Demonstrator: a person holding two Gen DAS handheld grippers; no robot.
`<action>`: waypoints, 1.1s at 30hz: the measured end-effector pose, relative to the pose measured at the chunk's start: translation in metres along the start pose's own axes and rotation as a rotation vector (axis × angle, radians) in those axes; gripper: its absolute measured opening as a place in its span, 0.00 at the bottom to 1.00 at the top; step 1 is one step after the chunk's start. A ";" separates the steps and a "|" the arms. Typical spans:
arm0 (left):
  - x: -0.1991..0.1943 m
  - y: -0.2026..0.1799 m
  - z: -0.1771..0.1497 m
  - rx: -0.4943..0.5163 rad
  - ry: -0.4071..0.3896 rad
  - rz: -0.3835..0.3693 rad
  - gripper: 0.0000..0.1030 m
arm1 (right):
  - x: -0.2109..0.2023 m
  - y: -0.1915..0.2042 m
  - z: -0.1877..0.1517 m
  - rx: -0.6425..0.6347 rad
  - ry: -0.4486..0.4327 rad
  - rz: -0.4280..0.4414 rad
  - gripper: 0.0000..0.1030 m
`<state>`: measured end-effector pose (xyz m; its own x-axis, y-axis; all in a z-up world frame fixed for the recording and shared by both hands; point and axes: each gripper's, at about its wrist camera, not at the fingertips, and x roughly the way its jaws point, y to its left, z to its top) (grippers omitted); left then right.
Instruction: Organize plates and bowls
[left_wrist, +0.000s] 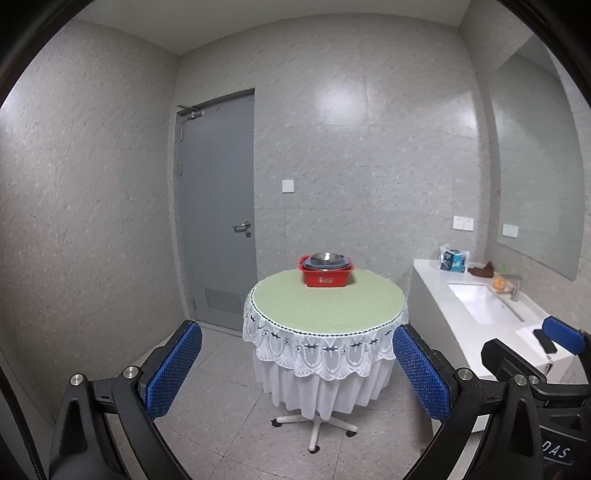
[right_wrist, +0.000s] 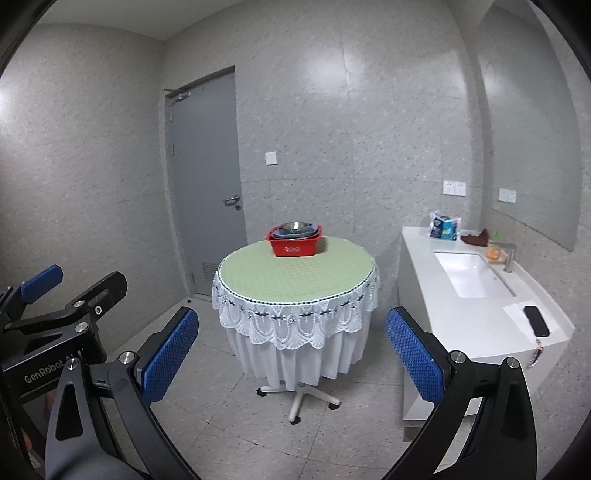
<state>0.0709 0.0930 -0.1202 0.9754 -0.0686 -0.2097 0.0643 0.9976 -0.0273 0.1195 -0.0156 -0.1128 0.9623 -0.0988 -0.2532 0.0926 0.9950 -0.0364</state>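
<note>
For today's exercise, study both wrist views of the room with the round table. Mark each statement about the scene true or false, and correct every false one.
1. The red basin stands on the round table. True.
2. The left tongs are shut on a plate. False: they are open and hold nothing.
3. A metal bowl sits on top of the dishes in the basin. True.
4. The door stands wide open. False: it is closed.
5. A dark phone lies on the white counter beside the sink. True.
6. The right tongs are touching the basin. False: they are open, well short of the table.
</note>
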 end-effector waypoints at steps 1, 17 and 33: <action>0.004 0.001 0.001 0.004 -0.007 0.001 0.99 | -0.002 -0.001 0.000 0.000 -0.005 -0.004 1.00; 0.025 -0.013 -0.005 0.011 -0.031 -0.027 0.99 | -0.023 -0.031 -0.015 0.018 -0.029 -0.028 1.00; 0.038 -0.042 -0.013 0.023 -0.048 -0.016 0.99 | -0.030 -0.055 -0.020 0.016 -0.042 -0.014 1.00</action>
<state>0.1026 0.0480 -0.1392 0.9832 -0.0843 -0.1619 0.0841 0.9964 -0.0081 0.0807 -0.0673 -0.1228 0.9708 -0.1123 -0.2118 0.1098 0.9937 -0.0236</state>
